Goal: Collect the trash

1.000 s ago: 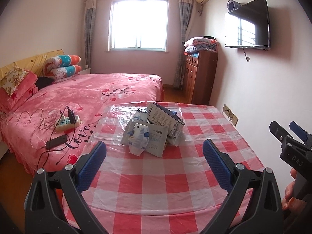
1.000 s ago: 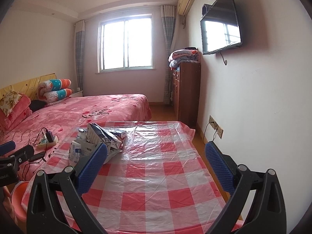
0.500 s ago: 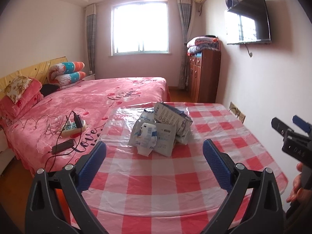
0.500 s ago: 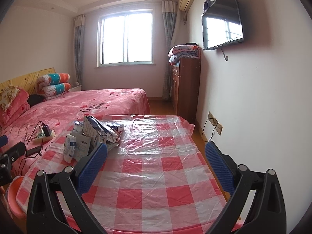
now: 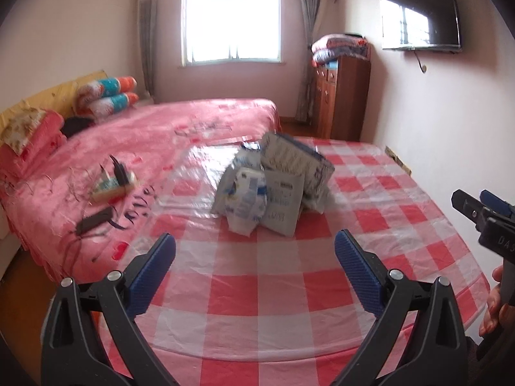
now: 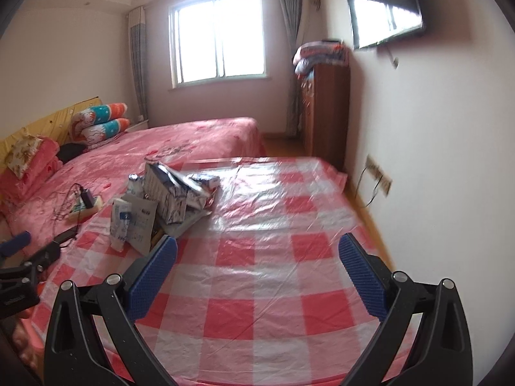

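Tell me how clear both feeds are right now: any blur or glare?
Left wrist: motion blur smears the trash pile and bed; window blown out. Right wrist: sharper, but glare streaks the tablecloth; wall outlet smeared.

Counts across table and room
One pile of packets [image 5: 273, 189], two grippers, one table [image 5: 370, 199], bed [image 5: 167, 128], television [image 5: 418, 13], window [image 5: 230, 19], cabinet [image 5: 341, 96].

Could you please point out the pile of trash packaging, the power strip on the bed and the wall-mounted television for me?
pile of trash packaging [image 5: 272, 189]: left wrist view, on the front white packet.
power strip [image 5: 112, 186]: left wrist view, on its pale body.
television [image 5: 420, 13]: left wrist view, on the dark screen.
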The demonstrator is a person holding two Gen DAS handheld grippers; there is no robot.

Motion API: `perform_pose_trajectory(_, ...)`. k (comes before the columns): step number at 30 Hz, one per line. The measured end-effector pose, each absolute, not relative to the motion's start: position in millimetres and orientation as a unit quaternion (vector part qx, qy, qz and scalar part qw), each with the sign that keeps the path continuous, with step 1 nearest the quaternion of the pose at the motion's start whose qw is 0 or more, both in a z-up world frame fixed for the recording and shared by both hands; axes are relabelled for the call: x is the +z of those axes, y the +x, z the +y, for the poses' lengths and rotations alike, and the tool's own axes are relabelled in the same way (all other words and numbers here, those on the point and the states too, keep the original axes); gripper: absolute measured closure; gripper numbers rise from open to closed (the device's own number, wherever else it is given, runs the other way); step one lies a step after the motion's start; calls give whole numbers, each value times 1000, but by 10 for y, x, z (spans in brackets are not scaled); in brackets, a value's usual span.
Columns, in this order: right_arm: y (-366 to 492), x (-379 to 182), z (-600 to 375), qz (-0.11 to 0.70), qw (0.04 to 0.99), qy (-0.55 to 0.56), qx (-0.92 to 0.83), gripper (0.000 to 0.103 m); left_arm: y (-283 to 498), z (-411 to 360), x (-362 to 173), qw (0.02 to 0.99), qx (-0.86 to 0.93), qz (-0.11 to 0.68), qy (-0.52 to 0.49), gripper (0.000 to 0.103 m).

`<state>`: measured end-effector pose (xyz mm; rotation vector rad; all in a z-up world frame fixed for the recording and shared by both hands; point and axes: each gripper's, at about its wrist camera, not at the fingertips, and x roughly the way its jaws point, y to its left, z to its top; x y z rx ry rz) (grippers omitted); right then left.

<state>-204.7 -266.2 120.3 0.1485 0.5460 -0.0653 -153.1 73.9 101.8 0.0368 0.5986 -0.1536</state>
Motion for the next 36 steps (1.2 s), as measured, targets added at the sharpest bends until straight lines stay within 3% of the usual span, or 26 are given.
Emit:
perform_pose_trajectory(9, -1642, 857, -2891, 339, 916, 198, 83, 4, -991, 769, 666, 935, -107, 338, 27, 4)
perform_pose_trajectory(21, -1054, 743, -2555, 366, 865, 257, 226, 6, -233, 871, 429, 924, -131, 359, 10, 4)
perform_pose_trajectory(23, -959, 718, -2488, 370, 856, 266, 243, 14, -146, 847, 412, 924, -130, 360, 11, 4)
perform_pose_trajectory(24, -906, 711, -2441, 374, 851, 269, 252, 28, -113, 840, 404, 924, -128, 359, 11, 4)
perform_pose_trajectory(25, -871, 706, -2406, 376, 848, 269, 259, 33, -77, 840, 399, 925, -125, 358, 10, 4)
perform_pose_trajectory(28, -720, 681, -2271, 379, 840, 267, 280, 36, 24, 826, 390, 924, -129, 361, 2, 4)
perform_pose_trajectory(31, -584, 629, -2143, 387, 830, 267, 300, 51, 94, 805, 377, 923, -127, 362, 8, 4)
perform_pose_trajectory(36, -404, 514, -2032, 401, 818, 267, 313, 64, 179, 801, 335, 919, -131, 371, 8, 6)
